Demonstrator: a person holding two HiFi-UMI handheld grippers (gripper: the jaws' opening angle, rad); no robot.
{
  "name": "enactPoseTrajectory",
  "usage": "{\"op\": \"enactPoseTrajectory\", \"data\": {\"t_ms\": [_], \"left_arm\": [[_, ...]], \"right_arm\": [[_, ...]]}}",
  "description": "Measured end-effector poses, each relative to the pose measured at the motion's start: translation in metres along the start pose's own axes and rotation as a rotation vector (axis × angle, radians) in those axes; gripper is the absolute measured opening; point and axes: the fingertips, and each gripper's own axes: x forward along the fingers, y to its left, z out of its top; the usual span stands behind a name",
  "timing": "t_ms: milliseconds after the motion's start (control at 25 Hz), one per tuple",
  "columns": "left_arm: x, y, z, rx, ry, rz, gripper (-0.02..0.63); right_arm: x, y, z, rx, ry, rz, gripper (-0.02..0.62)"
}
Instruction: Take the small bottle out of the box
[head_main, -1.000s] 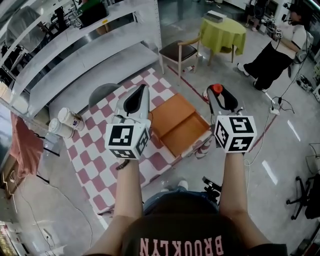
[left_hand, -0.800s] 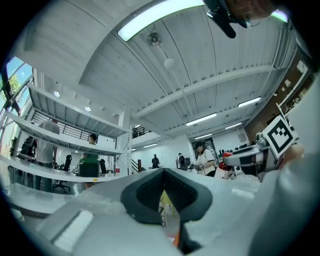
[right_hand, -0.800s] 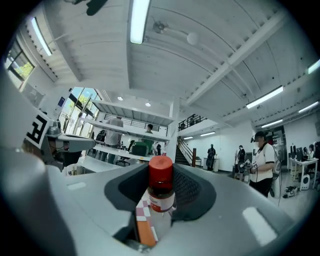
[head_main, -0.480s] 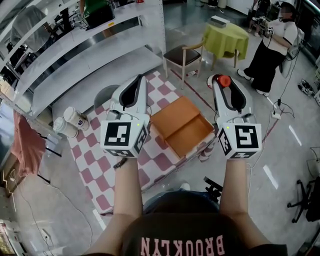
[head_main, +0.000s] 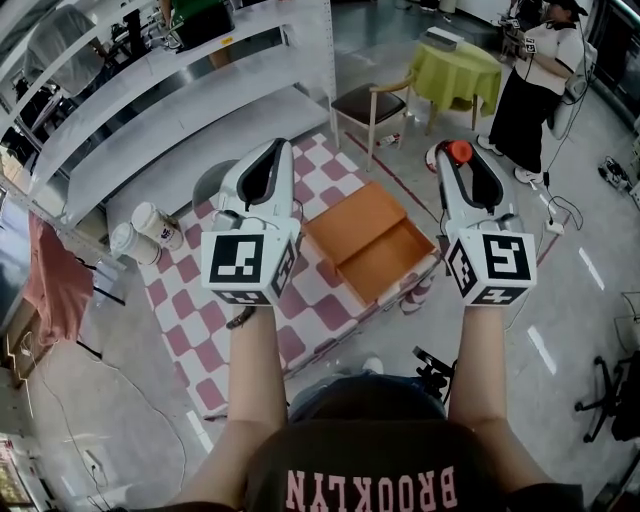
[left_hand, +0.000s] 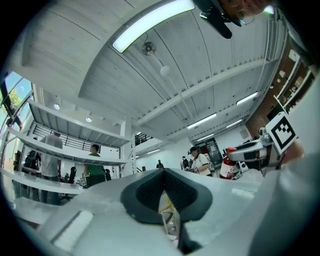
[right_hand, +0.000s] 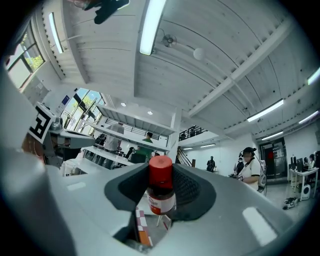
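Observation:
The orange box (head_main: 375, 245) lies open on the checkered mat, between my two grippers in the head view. Both grippers are lifted high above it and point upward. The right gripper (head_main: 458, 165) is shut on the small bottle (head_main: 459, 151), a brown bottle with a red cap and a white label. In the right gripper view the bottle (right_hand: 161, 187) stands upright between the dark pads of that gripper (right_hand: 162, 192). The left gripper (head_main: 268, 165) is shut with nothing in it, and its pads (left_hand: 150, 192) meet. The bottle (left_hand: 228, 166) also shows at the right of the left gripper view.
Two paper cups (head_main: 150, 225) stand on the red-and-white checkered mat (head_main: 190, 300). White shelves (head_main: 150, 110) run along the back left. A wooden chair (head_main: 365, 105), a round table with a green cloth (head_main: 455, 70) and a standing person (head_main: 530, 90) are behind. Cables lie on the floor.
Both grippers have moved forward and up, the right one carrying the bottle farther from the box. The box has stayed on the mat.

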Motion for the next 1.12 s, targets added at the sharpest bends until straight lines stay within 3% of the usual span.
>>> {"op": "enactPoseTrajectory", "data": {"t_ms": [1120], "left_arm": [[-0.05,-0.005,-0.026,-0.052,0.073,-0.015,-0.003]], "right_arm": [[-0.04,0.038,-0.026,0.009,0.101,0.024,0.138]]}}
